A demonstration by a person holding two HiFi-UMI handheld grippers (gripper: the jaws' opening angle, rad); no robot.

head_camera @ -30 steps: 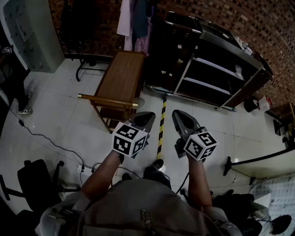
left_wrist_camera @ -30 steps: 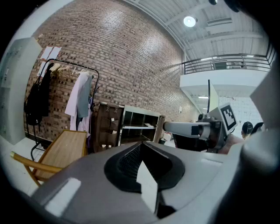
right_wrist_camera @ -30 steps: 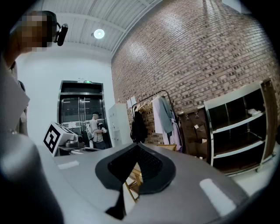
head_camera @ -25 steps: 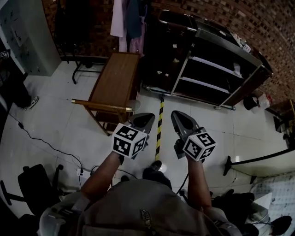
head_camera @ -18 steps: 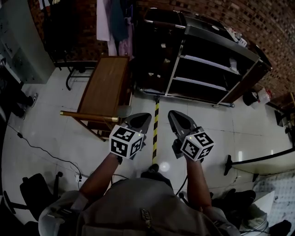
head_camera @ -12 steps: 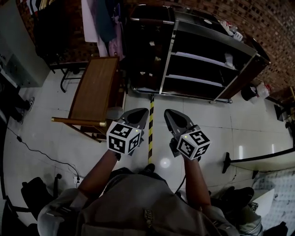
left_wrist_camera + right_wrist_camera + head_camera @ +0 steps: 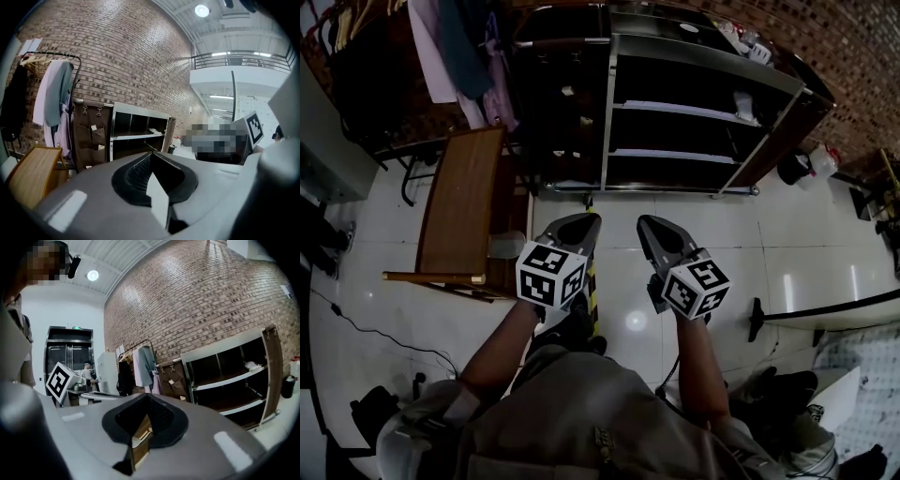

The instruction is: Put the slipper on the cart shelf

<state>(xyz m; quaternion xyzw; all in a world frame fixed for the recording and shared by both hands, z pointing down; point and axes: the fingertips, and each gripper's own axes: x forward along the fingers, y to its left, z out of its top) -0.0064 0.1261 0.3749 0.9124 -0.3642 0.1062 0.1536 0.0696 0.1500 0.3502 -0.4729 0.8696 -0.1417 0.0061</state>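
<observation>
Both grippers are carried low and side by side in front of the person's body, tips forward over the tiled floor [image 7: 787, 272]. The left gripper [image 7: 581, 221] has its jaws drawn together with nothing between them, which its own view confirms [image 7: 150, 155]. The right gripper [image 7: 146, 397] is likewise fully closed and empty, and shows in the head view at [image 7: 652, 225]. Closed, level and parallel reads as a carrying posture for crossing the room, not a reach. No grasp is set up. The slipper cannot be made out in any view. A pale object [image 7: 502, 246] sits low at the near right corner of the wooden cart [image 7: 461, 202], just beside its frame, but it is too dim and small to name. The cart stands on the floor left of the grippers, its long top running away from the person and its handle bar [image 7: 431, 277] across the near end. Ahead is a dark shelving unit [image 7: 694, 111] against the brick wall, with garments [image 7: 450, 52] hanging to its left. Striped tape [image 7: 591, 274] runs along the floor between the two grippers. Judgement: the task is at its approach stage. The slipper must first be located, then one gripper opened.
</observation>
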